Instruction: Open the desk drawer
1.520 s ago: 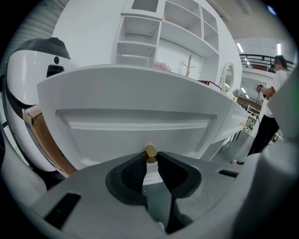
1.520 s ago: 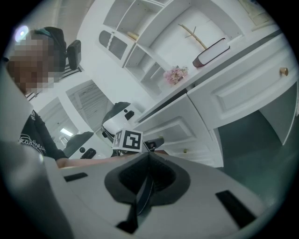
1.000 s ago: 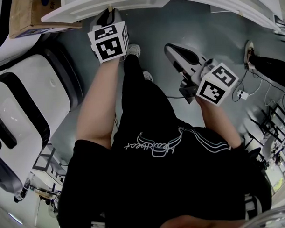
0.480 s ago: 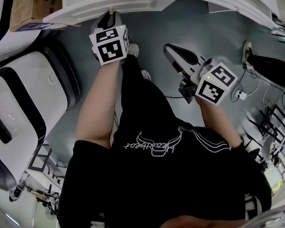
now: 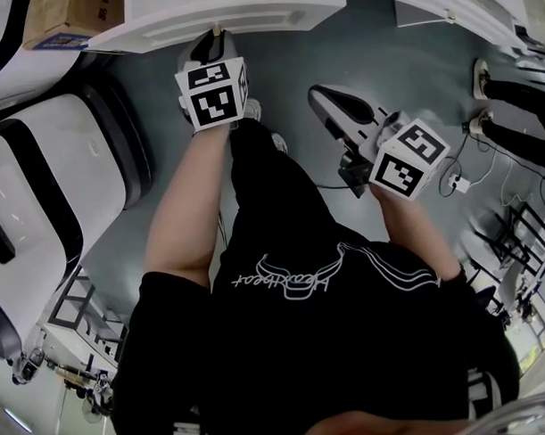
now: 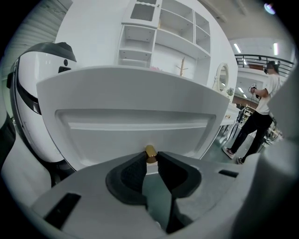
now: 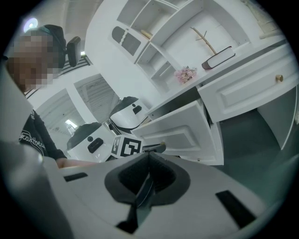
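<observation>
While the left tool (image 6: 150, 158) has its two dark-padded jaws pinched on the small brass knob (image 6: 150, 152), the white panelled desk drawer (image 6: 135, 126) that carries the knob fills the space directly ahead of the tips, its recessed front facing the tool. Seen from the right gripper view, this drawer stands partly pulled out of the white desk (image 7: 243, 93), tilted towards the left tool. The right tool (image 7: 148, 156) has its jaws pressed together with nothing between them; it hangs beside the person's body over the grey floor (image 5: 410, 65), well apart from the drawer, which lies ahead of its tips and slightly to their right.
</observation>
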